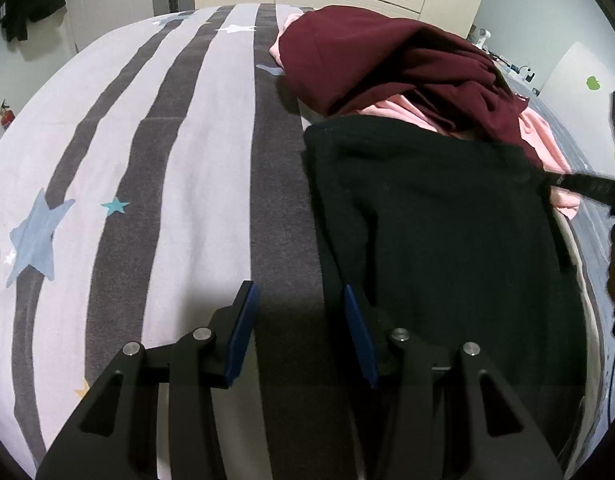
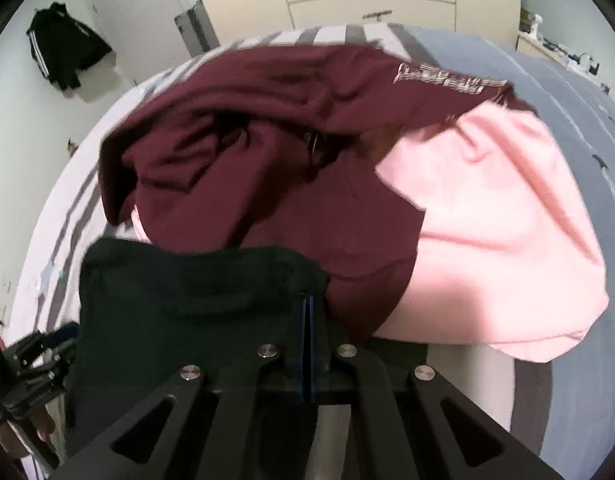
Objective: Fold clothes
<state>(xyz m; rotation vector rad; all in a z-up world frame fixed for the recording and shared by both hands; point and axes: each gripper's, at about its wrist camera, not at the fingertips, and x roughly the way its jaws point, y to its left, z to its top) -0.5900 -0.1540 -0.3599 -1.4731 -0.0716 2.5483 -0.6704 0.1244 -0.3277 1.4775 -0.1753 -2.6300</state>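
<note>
I am early in the job, by my reckoning; my right gripper (image 2: 309, 300) has its blue pads pressed flat together at the right edge of the black garment (image 1: 435, 232), and from its own camera I judge a pinch of that dark cloth is caught between them, though the fold itself is hard to make out against the black; my left gripper (image 1: 299, 292) hangs with its jaws partly apart and nothing between them, poised over the striped bedcover (image 1: 211, 152) just beside the garment's left edge, not touching it as far as I can see; the black piece lies fairly flat on the bed in front of me, spread but not yet folded; behind it the maroon garment (image 2: 267, 140) is heaped and crumpled, lying over the pink garment (image 2: 487, 232), and neither has been touched into any shape; so nothing looks finished; what is left, I would say, is to take the left edge, fold the black one, then deal with the two in the heap.
</note>
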